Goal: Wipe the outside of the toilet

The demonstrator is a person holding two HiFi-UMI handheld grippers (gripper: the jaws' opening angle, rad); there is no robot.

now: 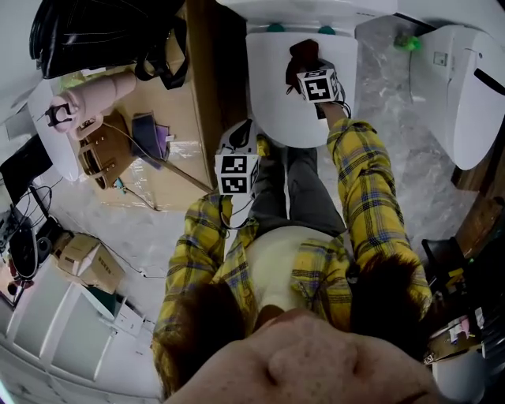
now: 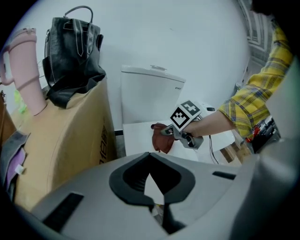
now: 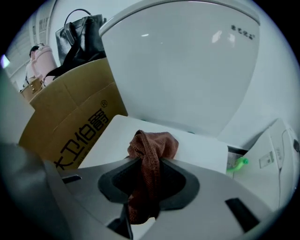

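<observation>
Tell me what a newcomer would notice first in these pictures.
First, the brown cloth pinched in the right gripper, held over the closed white toilet lid in the middle. Next, the person's yellow plaid sleeves fill the head view, with the left gripper shut and empty, back near the body. To the left, a black handbag sits on a cardboard box.

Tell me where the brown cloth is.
Head view, top centre: the brown cloth is pinched in the right gripper, over the closed toilet lid, near the tank.
</observation>
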